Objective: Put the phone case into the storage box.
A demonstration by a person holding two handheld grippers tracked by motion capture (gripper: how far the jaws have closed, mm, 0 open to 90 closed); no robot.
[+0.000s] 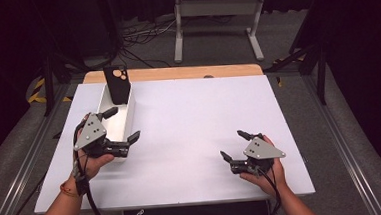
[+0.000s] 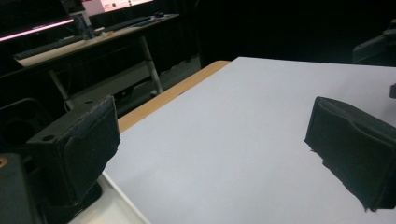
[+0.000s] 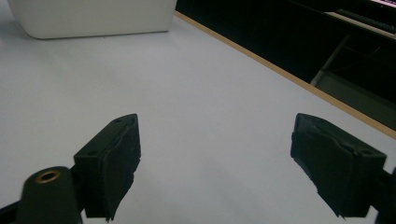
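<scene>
Resting low at the table's near right, right gripper (image 1: 235,145): jaws spread wide, nothing between them, bare white table top (image 1: 194,122) ahead of the fingertips and to either side, with open room all round. Near table edge just behind the hand.

Left gripper (image 1: 123,124): at the near left, jaws wide apart and holding nothing. One fingertip lies over the white bin (image 1: 128,119), the other just outside the bin's right wall, near its close end.

White bin: long and narrow, running away from the left fingertips toward the far edge. Black phone case (image 1: 117,85): stands tilted in the bin's far end, well beyond the left fingertips, camera cut-outs uppermost.

Surface: white sheet over a wooden top, a wood strip (image 1: 176,72) bare along the far edge. Beyond it, grey floor, cables, a white stand's legs, dark curtains.

Left gripper view: bin rim (image 2: 116,205) under the left pad, a desk (image 2: 88,42) in the background. Right gripper view: bin's outer wall (image 3: 93,18) far ahead of the fingers.
</scene>
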